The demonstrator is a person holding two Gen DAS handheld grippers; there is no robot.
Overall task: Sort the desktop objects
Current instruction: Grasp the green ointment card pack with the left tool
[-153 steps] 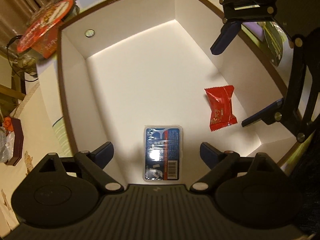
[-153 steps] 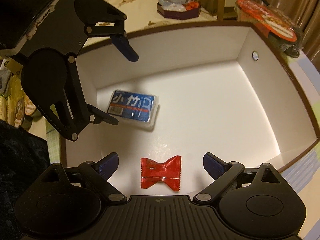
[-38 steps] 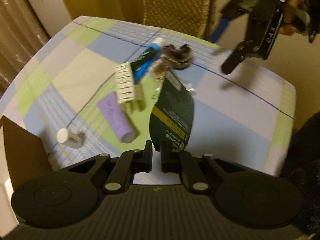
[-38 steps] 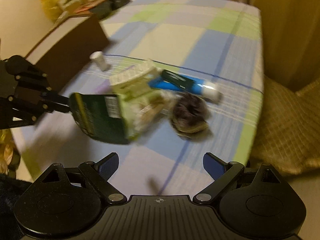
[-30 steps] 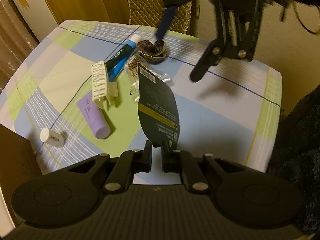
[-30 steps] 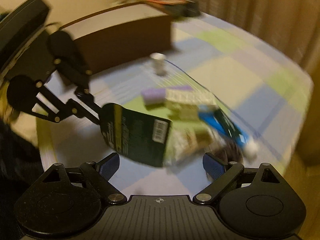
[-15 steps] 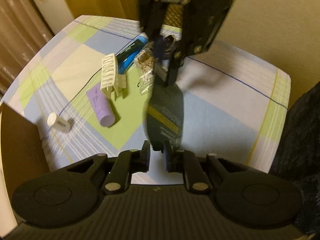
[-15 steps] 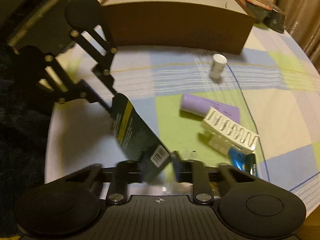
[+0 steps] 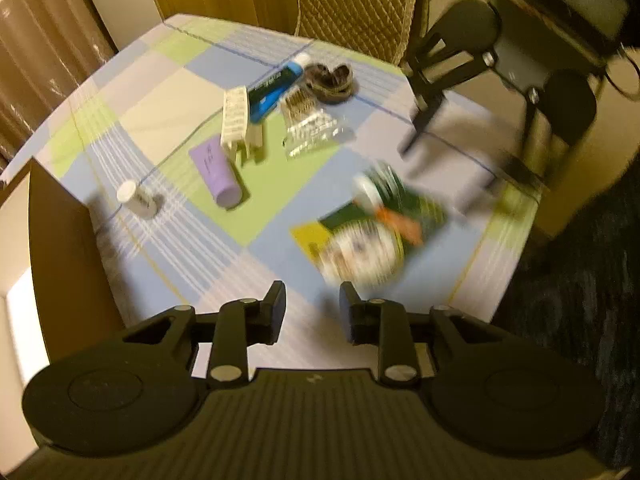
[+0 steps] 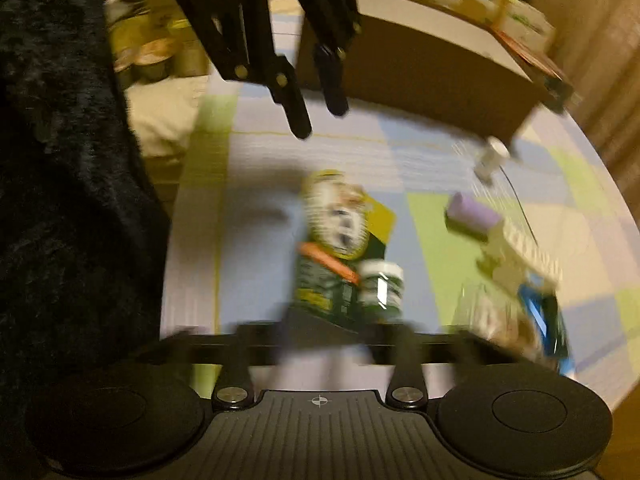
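A dark green packet (image 9: 368,232) with a yellow corner and an orange stripe lies flat on the checked tablecloth, blurred, and no finger touches it. My left gripper (image 9: 314,304) hovers just short of it, open and holding nothing. In the left wrist view my right gripper (image 9: 444,168) hangs beyond the packet with its fingers spread. The right wrist view shows the packet (image 10: 340,256) just ahead of my right gripper (image 10: 340,340), whose fingers are smeared by motion. My left gripper (image 10: 318,120) is above the packet's far end.
A purple tube (image 9: 218,172), a white ribbed clip (image 9: 236,120), a blue tube (image 9: 276,86), a dark scrunchie (image 9: 330,78) and a clear packet (image 9: 308,128) lie mid-table. A small white bottle (image 9: 138,200) stands near the brown box (image 9: 60,232). A quilted chair (image 9: 352,0) is behind the table.
Both grippers let go of the green packet, which now lies face up on the table. My left gripper opened, and my right gripper opened and pulled back to the right.
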